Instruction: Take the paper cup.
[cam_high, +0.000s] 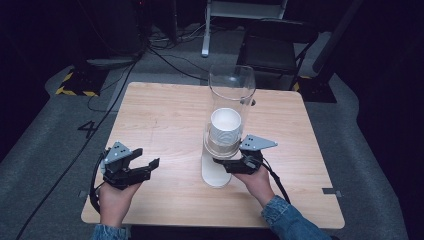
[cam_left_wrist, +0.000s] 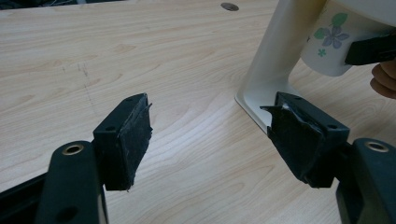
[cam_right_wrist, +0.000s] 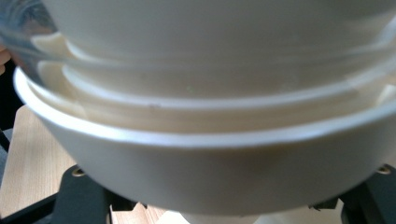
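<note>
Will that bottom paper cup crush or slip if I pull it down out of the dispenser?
The bottom paper cup looks thin-walled and light, so it would probably dent under a hard squeeze. Its smooth side may slip. The tall dispenser on its narrow base might tip.

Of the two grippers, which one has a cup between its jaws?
The right gripper, at the cup dispenser: the flowered bottom cup sits between its jaws. The left gripper stands open over bare table, holding nothing.

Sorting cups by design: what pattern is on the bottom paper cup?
Purple flower with green leaves on the white paper cup, clearest in the left gripper view.
</note>
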